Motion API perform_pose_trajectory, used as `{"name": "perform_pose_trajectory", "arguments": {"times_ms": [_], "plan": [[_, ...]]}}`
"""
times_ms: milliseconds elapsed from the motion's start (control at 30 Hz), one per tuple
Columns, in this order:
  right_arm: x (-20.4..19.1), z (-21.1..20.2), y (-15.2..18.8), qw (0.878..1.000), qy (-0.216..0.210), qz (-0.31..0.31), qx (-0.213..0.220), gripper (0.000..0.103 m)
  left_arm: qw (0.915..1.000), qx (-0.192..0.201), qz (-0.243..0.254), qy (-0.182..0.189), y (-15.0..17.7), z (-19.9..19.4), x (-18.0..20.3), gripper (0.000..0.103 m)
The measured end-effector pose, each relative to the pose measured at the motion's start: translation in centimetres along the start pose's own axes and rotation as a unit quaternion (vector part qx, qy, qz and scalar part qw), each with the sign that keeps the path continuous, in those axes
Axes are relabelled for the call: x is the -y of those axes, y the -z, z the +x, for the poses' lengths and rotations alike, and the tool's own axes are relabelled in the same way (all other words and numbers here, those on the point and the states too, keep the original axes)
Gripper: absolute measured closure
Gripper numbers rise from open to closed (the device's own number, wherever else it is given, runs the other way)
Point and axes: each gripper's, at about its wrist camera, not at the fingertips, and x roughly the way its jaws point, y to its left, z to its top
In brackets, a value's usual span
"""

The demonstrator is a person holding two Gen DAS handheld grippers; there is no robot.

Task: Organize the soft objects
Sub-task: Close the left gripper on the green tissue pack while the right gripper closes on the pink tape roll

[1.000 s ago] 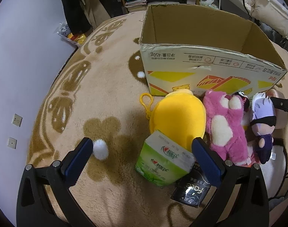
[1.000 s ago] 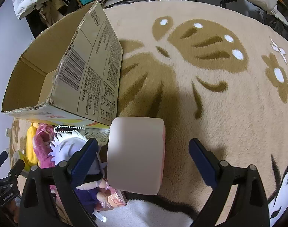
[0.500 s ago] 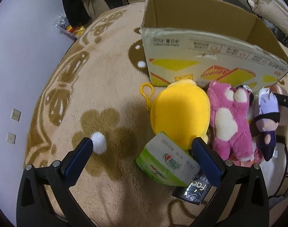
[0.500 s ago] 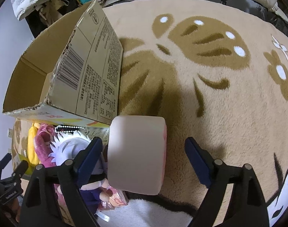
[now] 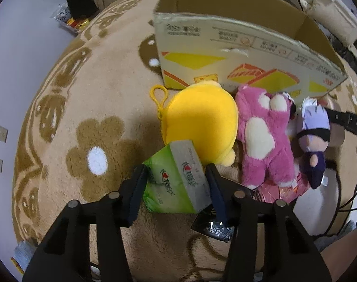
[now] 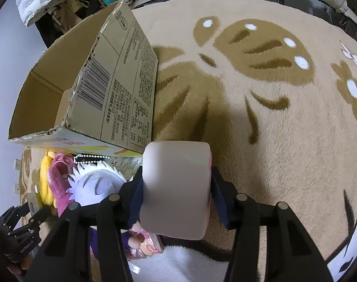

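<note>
As both close, left claw [image 5: 176,185] seemingly pinches green tissue pack [image 5: 176,178].

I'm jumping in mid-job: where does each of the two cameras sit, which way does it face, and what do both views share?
Left wrist: on the left gripper, looking steeply down along its fingers, jaws closing on the green tissue pack; a bit of the person shows at lower right.
Right wrist: on the right gripper, looking steeply down at the rug, jaws closing on the pale pink roll; the other gripper shows at lower left.
Shared: cardboard box, yellow plush, pink plush, purple-haired doll.
</note>
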Motion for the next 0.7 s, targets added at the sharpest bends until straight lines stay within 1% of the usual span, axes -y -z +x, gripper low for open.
{"name": "perform_pose_trajectory", "arguments": {"times_ms": [133, 300, 433, 567, 600, 700], "plan": [[-0.5, -0.3, 0.0, 1.000, -0.001, -0.008, 0.003, 0.056, 0.9999, 0.010, -0.013, 0.004, 0.0, -0.5, -0.7, 0.063], [-1.2, -1.1, -0.4, 1.000, -0.009, -0.016, 0.018, 0.058, 0.9994, 0.030, -0.019, -0.002, -0.1, -1.5, -1.0, 0.070], [-1.7, -2.6, -0.4, 0.999, -0.018, -0.020, 0.039, 0.059, 0.9979, 0.057, -0.026, -0.015, -0.1, -2.9, -1.4, 0.072], [-2.2, -4.6, 0.9, 0.997, -0.025, -0.020, 0.063, 0.059, 0.9956, 0.087, -0.030, -0.019, 0.2, -4.7, -1.6, 0.073], [-2.0, -4.9, 1.7, 0.997, -0.028, -0.021, 0.069, 0.059, 0.9950, 0.093, -0.029, -0.019, 0.2, -5.1, -1.6, 0.073], [-2.6, -6.7, 2.7, 0.995, -0.039, -0.025, 0.088, 0.059, 0.9921, 0.118, -0.029, -0.034, 0.5, -6.4, -1.9, 0.073]]}}
